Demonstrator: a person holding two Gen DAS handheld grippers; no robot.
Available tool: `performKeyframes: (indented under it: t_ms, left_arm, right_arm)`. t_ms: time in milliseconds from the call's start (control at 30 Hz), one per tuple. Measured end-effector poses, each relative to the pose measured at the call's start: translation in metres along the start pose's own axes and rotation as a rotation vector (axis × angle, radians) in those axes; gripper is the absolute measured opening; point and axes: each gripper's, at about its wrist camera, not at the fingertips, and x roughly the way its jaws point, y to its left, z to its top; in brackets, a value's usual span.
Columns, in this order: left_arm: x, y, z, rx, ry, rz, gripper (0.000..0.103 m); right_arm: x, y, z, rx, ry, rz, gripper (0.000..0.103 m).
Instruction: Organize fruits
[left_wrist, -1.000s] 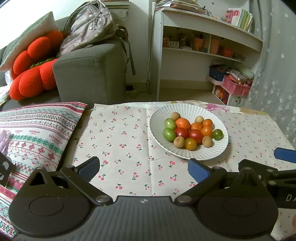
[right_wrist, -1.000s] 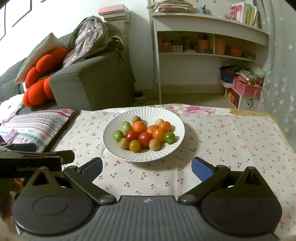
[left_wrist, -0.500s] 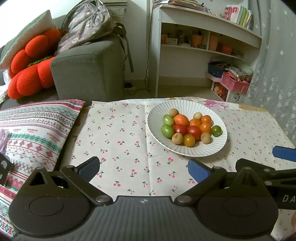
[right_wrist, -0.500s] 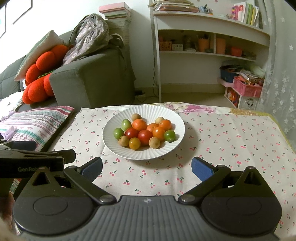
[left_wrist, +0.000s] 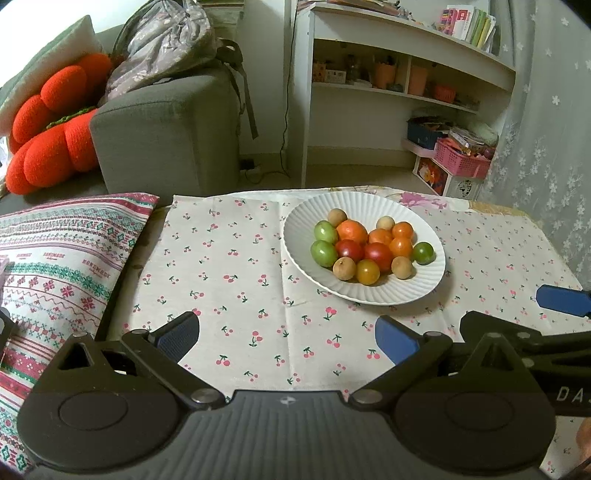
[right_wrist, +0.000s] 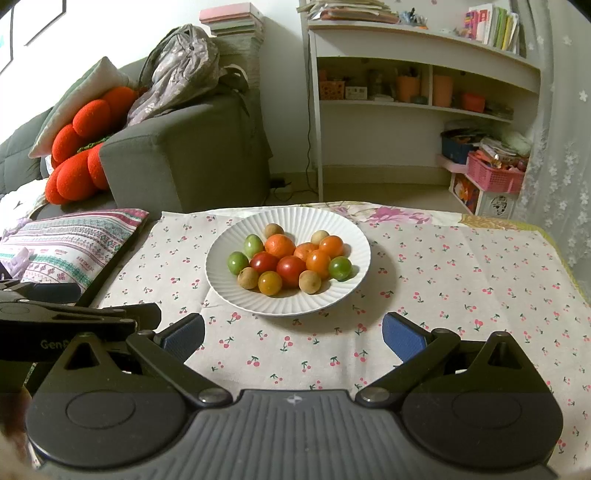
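Observation:
A white ribbed plate (left_wrist: 369, 206) (right_wrist: 295, 218) sits on the cherry-print tablecloth (left_wrist: 240, 266) (right_wrist: 461, 266). It holds several small fruits: green ones (left_wrist: 324, 253) (right_wrist: 238, 262), red tomatoes (left_wrist: 378, 255) (right_wrist: 291, 269), orange ones (left_wrist: 351, 231) (right_wrist: 280, 245), a yellow one (right_wrist: 269, 283) and tan round ones (left_wrist: 402, 267) (right_wrist: 309, 281). My left gripper (left_wrist: 287, 338) is open and empty, short of the plate and left of it. My right gripper (right_wrist: 293, 336) is open and empty, just in front of the plate. Each gripper shows at the edge of the other's view.
A patterned cushion (left_wrist: 55, 258) (right_wrist: 70, 243) lies at the table's left edge. A grey sofa (left_wrist: 166, 133) with a red flower cushion (left_wrist: 55, 140) and a bag stands behind. A white shelf unit (left_wrist: 399, 74) and pink basket (left_wrist: 461, 162) stand at the back right.
Both cameras have tilted slightly, so the plate sits a little higher in each view. Both grippers stay open and empty.

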Motion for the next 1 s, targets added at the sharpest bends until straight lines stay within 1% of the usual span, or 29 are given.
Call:
performKeyframes:
  t_ms: [233,867,1000]
  left_arm:
    - [0.0024,-0.0007,-0.0009,-0.003,0.010,0.005,0.093]
    - [0.0023,-0.0018,-0.0023,-0.001,-0.008,0.007,0.093]
    - [0.0030,-0.0039,-0.0031,0.012,-0.013,0.022,0.093]
  right_arm:
    - [0.0016,0.0000,-0.0007,-0.003,0.004,-0.004,0.103]
    - [0.0008,-0.0014,-0.0010,0.001,0.008,-0.006,0.103]
    - [0.0010,-0.0012,-0.0013,0.001,0.011,-0.007,0.103]
